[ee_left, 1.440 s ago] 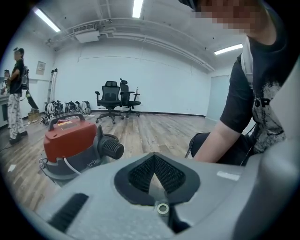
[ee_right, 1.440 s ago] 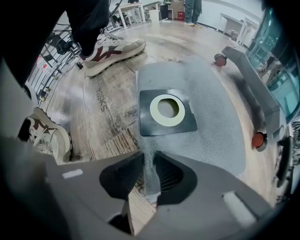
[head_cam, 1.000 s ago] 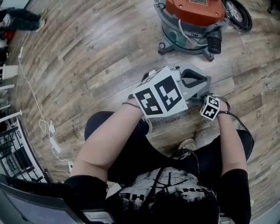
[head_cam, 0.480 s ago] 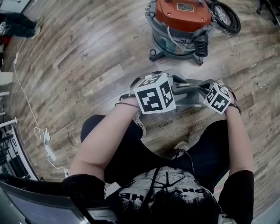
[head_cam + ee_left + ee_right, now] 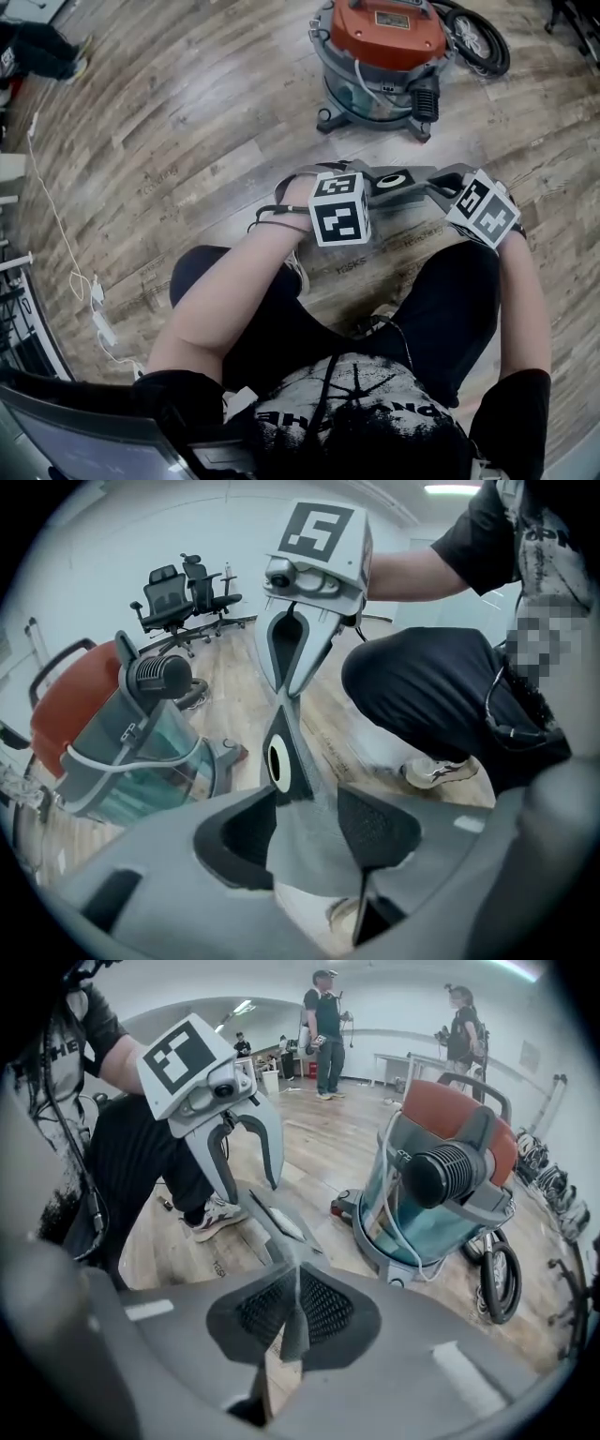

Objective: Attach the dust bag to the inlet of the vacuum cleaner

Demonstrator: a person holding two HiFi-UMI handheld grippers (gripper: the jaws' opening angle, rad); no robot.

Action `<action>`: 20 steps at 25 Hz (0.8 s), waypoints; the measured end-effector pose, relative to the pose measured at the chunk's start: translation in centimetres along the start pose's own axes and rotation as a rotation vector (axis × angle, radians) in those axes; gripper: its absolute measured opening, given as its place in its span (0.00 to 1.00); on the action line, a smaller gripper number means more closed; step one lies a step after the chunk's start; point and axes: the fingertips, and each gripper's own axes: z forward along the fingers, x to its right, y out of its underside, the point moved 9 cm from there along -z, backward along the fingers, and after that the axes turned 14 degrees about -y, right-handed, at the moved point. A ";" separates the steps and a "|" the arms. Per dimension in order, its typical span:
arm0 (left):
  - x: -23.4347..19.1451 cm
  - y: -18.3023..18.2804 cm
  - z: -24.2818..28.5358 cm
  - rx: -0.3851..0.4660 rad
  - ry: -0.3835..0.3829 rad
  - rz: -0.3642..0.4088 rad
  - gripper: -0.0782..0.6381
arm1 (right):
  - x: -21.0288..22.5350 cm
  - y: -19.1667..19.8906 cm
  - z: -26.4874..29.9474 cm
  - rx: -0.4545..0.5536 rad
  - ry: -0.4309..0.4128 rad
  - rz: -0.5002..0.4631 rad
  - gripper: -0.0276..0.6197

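Note:
The grey dust bag (image 5: 405, 182) hangs flat between my two grippers, in front of the person's knees. Its dark collar with a white-ringed hole (image 5: 278, 761) faces the left gripper view. My right gripper (image 5: 292, 1314) is shut on one edge of the bag and holds it off the floor. My left gripper (image 5: 305, 819) is opening. The bag's other edge lies between its pads, which stand apart from it. The vacuum cleaner (image 5: 384, 58), an orange lid on a clear tub, stands on the floor beyond the bag, with its ribbed black inlet (image 5: 448, 1174) towards me.
A black hose coil (image 5: 478, 37) lies right of the vacuum. A white cable and power strip (image 5: 94, 300) run along the floor at the left. Office chairs (image 5: 183, 588) and standing people (image 5: 328, 1026) are far off. The person's shoe (image 5: 214, 1215) rests under the bag.
My left gripper has come down and its jaws have gone from shut to wide apart. My right gripper has risen with the bag's edge in it. The view has shifted towards the vacuum.

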 end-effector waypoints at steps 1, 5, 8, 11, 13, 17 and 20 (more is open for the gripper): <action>0.1 0.0 -0.1 -0.001 0.005 -0.006 0.39 | 0.0 0.0 -0.2 0.009 -0.001 0.011 0.07; 0.3 0.1 -0.1 -0.007 0.000 0.010 0.39 | 0.3 -0.3 -0.8 0.039 0.004 0.039 0.07; -0.1 0.0 -0.1 -0.001 -0.044 0.018 0.38 | 0.0 -0.8 -1.1 0.048 -0.004 0.033 0.07; -1.0 -0.2 -0.5 0.002 -0.126 0.027 0.20 | -0.5 -1.0 -1.3 0.061 -0.017 0.035 0.07; -1.8 -0.3 -0.8 0.007 -0.168 0.019 0.16 | -0.6 -1.0 -1.6 0.073 -0.024 0.038 0.07; -2.9 -0.9 -1.3 0.041 -0.207 0.006 0.15 | -0.2 -1.1 -2.4 0.081 -0.001 0.037 0.08; -3.4 -1.2 -1.4 0.046 -0.216 0.007 0.15 | 0.1 -1.2 -2.5 0.077 0.021 0.026 0.08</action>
